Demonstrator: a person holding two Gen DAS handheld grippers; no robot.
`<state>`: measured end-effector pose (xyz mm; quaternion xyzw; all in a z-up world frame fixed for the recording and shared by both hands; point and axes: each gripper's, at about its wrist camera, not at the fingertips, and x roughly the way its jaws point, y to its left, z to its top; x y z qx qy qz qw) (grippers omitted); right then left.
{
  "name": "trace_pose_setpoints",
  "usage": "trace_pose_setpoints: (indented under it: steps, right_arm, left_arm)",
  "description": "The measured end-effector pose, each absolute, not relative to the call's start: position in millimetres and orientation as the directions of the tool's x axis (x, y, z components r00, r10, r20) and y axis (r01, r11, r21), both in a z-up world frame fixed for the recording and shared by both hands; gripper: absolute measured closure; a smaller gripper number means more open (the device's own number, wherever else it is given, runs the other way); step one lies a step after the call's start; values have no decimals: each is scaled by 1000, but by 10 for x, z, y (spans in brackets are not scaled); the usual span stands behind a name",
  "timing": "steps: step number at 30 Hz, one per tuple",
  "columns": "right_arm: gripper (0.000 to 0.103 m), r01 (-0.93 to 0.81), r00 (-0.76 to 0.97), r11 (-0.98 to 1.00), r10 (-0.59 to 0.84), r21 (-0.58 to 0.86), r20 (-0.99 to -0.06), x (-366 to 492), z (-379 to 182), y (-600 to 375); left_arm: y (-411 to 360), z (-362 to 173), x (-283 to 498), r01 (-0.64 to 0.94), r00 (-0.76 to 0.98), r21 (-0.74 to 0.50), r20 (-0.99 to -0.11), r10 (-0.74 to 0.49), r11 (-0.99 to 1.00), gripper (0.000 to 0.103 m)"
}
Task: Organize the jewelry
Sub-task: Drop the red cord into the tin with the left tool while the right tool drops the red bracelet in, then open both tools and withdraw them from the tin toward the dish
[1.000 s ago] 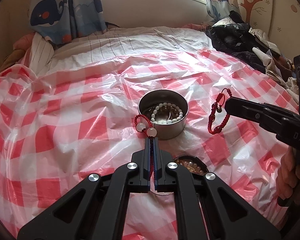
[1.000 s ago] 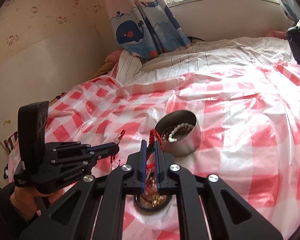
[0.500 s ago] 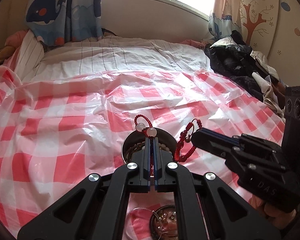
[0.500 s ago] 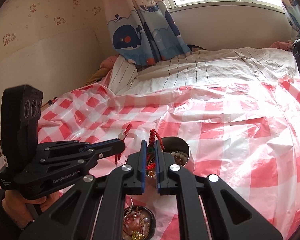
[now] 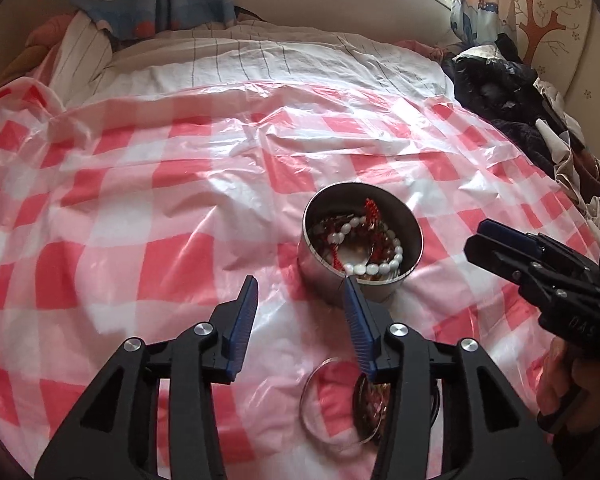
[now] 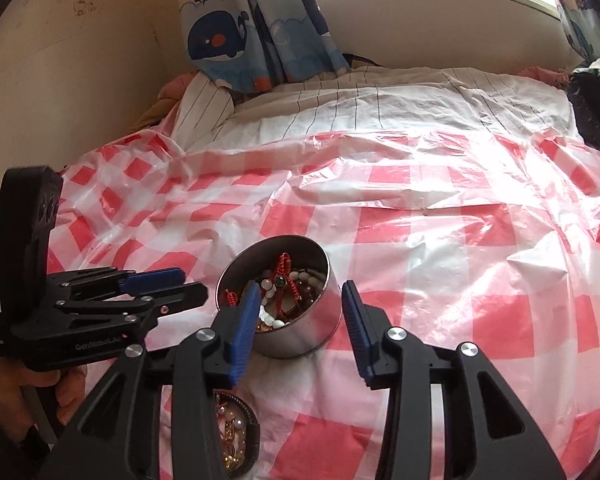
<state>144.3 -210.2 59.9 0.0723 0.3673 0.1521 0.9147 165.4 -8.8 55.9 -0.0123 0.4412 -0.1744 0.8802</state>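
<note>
The left gripper [image 5: 300, 286] has its blue-padded fingers [image 5: 244, 320] spread and still parting, with nothing between them but the cloth below; its right fingertip sits just at the near rim of the round shiny metal tin [image 5: 362, 246]. The right gripper [image 6: 298, 292] is likewise opening, empty, its two blue pads standing either side of the same tin [image 6: 278, 300] without pressing on it, the left pad overlapping the tin's near rim in the picture. Inside the tin lie a string of white oval beads [image 5: 374, 268], red braided cord bracelets [image 5: 372, 212] and some darker beads, piled together; from the right wrist view a red knotted cord [image 6: 286, 270] with a small green bead lies on top of the heap. Nearer than the tin, partly hidden behind the left gripper's frame, a clear round lid [image 5: 328, 400] lies flat on the cloth beside a small round black container of gold and pearl trinkets [image 6: 236, 436]. All of this rests on a glossy red-and-white checked plastic sheet [image 5: 140, 216] spread over a bed. Beyond it lies a white bedsheet with thin dark stripes [image 6: 380, 108], then a blue whale-print curtain [image 6: 236, 40] below a window. A dark heap of clothes [image 5: 500, 88] lies at the far right edge of the bed. A hand [image 5: 572, 384] grips the right gripper's handle, and another hand [image 6: 4, 396] holds the left one.
</note>
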Motion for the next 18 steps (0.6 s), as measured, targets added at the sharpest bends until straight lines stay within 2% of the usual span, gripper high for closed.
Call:
trace_pose_setpoints:
  steps: [4, 10, 18]
  right_arm:
    - [46, -188, 656, 943, 329, 275, -679, 1066, 501, -2165]
    - [42, -130, 630, 937, 331, 325, -702, 717, 351, -2252]
    - [39, -104, 613, 938, 322, 330, -721, 794, 248, -2236]
  left_arm:
    - [31, 518, 1285, 298, 554, -108, -789, -264, 948, 57]
    - [87, 454, 1055, 294, 574, -63, -786, -229, 954, 48]
    - [-39, 447, 1086, 315, 596, 19, -782, -182, 949, 44]
